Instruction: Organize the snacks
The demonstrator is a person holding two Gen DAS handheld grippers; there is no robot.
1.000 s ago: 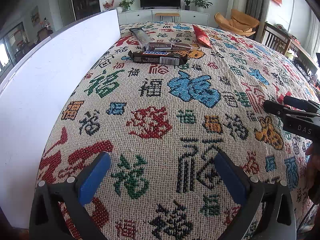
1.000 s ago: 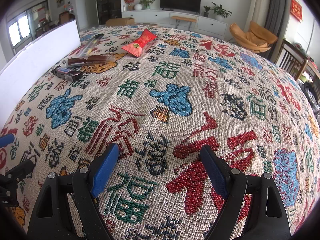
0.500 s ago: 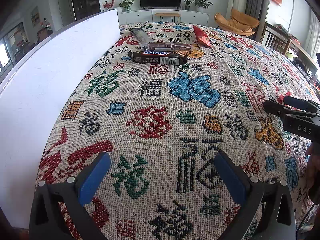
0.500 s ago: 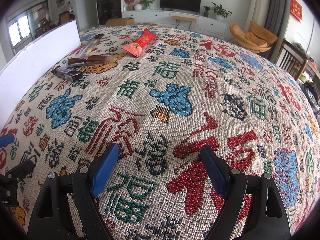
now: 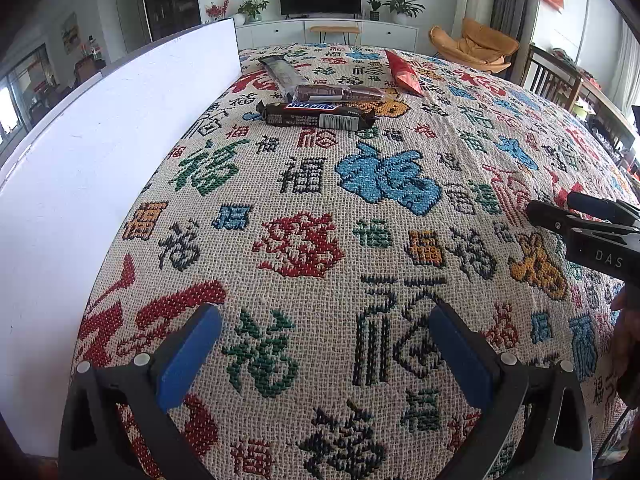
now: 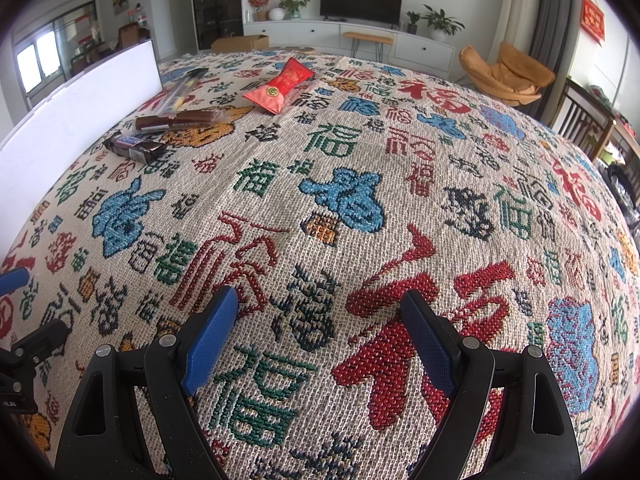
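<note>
Two tools hang over the patterned tabletop (image 5: 312,216), both tipped downward and both spread wide with nothing between their blue pads.

In the left wrist view, a white board (image 5: 100,152) stands upright along the left edge of the frame. The left tool (image 5: 324,348) fills the bottom, its two pads well apart over bare cloth. In the upper middle lie the snacks: a dark Snickers bar (image 5: 316,115) nearest the camera, a brown wrapped bar (image 5: 340,92) just behind it, a grey-black packet (image 5: 282,72) angled away at their upper left, and a red packet (image 5: 404,72) to the upper right. At the right edge the right tool (image 5: 592,220) pokes in from the side, with part of a hand (image 5: 628,344) showing below it.

In the right wrist view, the board (image 6: 76,112) runs along the upper left, and one blue pad and a black finger of the left tool (image 6: 24,312) show at the lower left edge. The Snickers bar (image 6: 134,147), the brown bar (image 6: 180,120) and the clear-fronted packet (image 6: 182,88) cluster in the upper left, near the board; the red packet (image 6: 280,86) lies apart from them, upper centre. The right tool (image 6: 324,344) sits at the bottom centre, pads wide apart and gripping nothing.
</note>
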